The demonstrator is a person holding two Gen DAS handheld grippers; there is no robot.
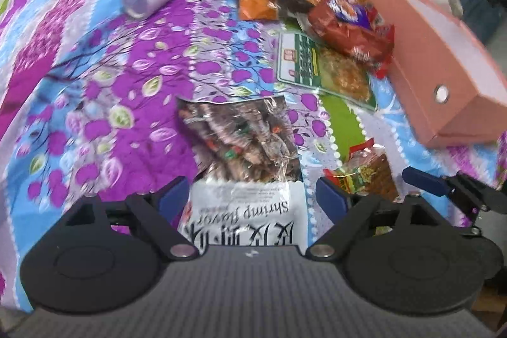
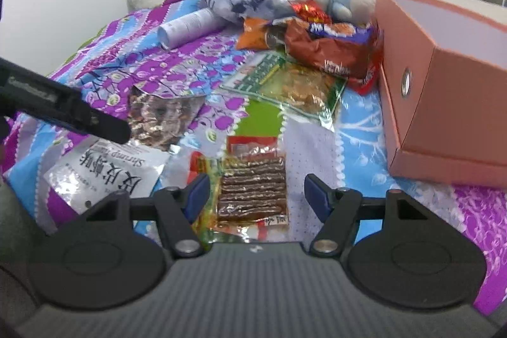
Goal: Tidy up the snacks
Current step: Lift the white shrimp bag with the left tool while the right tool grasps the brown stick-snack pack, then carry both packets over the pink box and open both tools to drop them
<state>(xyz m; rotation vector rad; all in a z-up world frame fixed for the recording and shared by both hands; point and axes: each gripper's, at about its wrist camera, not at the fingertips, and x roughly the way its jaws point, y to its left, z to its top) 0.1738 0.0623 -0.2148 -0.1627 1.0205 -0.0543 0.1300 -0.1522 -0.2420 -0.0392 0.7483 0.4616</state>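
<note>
Both grippers, left & right, released; slippery shrimp bag and jerky pack, lower centre, may slide if pinched.

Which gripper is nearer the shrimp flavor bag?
Left. The left gripper straddles the shrimp flavor bag, jaws open; the right gripper sits beside it, over the brown strip pack.

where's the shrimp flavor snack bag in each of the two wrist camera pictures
Left wrist view: the shrimp flavor bag lies bottom centre, between the open fingers of the left gripper.
Right wrist view: the same bag lies lower left, partly under the left gripper's dark finger, left of the right gripper.
Shared landmark: the pink box, at the right in both.
</note>
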